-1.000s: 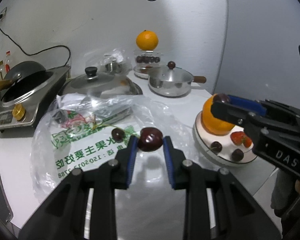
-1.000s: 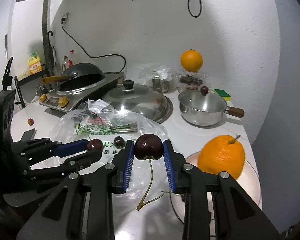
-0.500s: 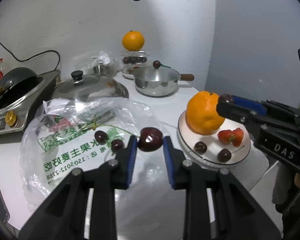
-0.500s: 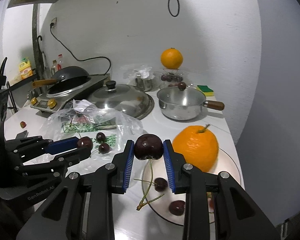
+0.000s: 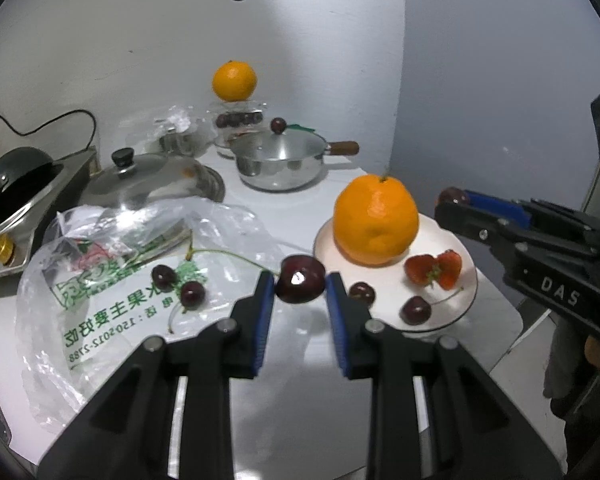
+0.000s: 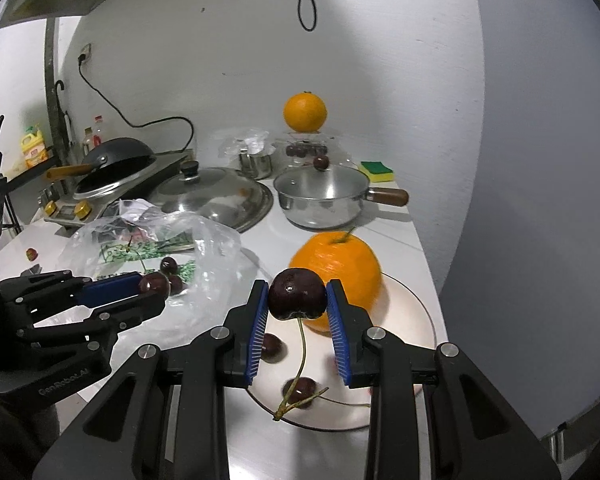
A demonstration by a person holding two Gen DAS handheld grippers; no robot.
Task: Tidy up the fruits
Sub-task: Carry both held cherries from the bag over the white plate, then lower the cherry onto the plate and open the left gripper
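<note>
My left gripper (image 5: 300,280) is shut on a dark cherry (image 5: 300,289), held just left of the white plate (image 5: 466,280). On that plate sit a large orange (image 5: 376,220), a strawberry (image 5: 434,270) and two cherries (image 5: 362,294). My right gripper (image 6: 297,292) is shut on another cherry (image 6: 297,300), its stem hanging down over the plate (image 6: 412,320) in front of the orange (image 6: 340,264). The right gripper (image 5: 452,200) shows at the plate's far right in the left wrist view. A clear plastic bag (image 5: 100,300) holds two more cherries (image 5: 164,276).
Behind stand a steel pot with a lid (image 5: 280,160), a glass lid (image 5: 152,176), a cooker with a wok (image 5: 16,188) and an orange on a clear box (image 5: 234,80). A sponge (image 6: 375,170) lies by the wall. The counter's edge runs just right of the plate.
Both grippers have moved right with their cherries. The plate has come from the right edge toward the middle, and the right gripper's cherry now hangs over it.
</note>
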